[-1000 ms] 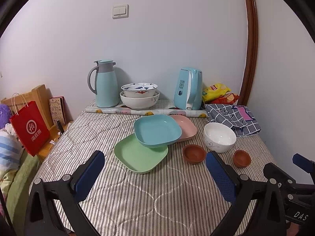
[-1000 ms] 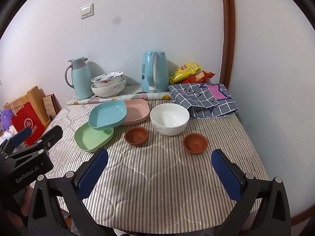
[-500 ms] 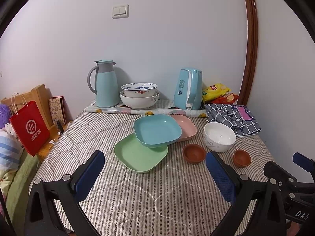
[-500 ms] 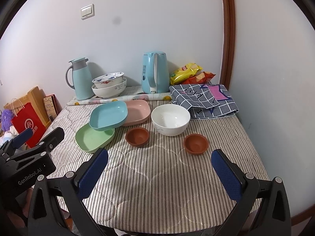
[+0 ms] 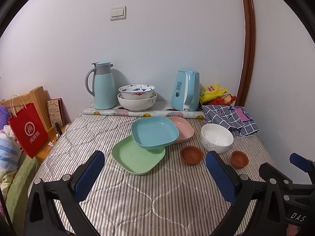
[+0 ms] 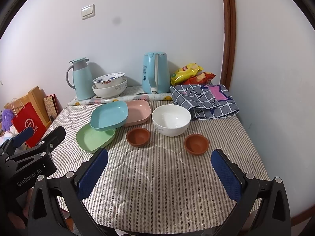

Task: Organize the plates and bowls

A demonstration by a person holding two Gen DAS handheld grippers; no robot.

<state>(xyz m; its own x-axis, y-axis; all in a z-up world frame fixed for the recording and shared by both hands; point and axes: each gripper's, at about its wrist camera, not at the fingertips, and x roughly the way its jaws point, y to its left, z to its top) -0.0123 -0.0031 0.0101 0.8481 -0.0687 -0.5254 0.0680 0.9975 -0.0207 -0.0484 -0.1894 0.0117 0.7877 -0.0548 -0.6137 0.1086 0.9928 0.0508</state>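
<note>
On the striped table a blue plate [image 5: 154,132] leans on a green plate [image 5: 135,157] and a pink plate [image 5: 183,129]. A white bowl [image 5: 216,137] stands to their right, with two small brown bowls [image 5: 191,155] [image 5: 239,159] in front of it. They also show in the right wrist view: blue plate [image 6: 109,116], green plate [image 6: 92,137], pink plate [image 6: 137,112], white bowl [image 6: 170,120], brown bowls [image 6: 138,136] [image 6: 196,144]. My left gripper [image 5: 155,169] is open and empty above the near table. My right gripper [image 6: 160,169] is open and empty too.
At the back stand a blue jug [image 5: 103,85], two stacked patterned bowls [image 5: 137,98], a blue kettle [image 5: 186,90], a rolled sheet [image 5: 143,114], snack bags [image 5: 213,91] and a checked cloth [image 5: 230,118]. A red bag [image 5: 28,129] hangs off the left edge.
Both grippers have drifted very slightly; the right wrist view shows the dishes a little nearer. Nothing was taken hold of or moved.
</note>
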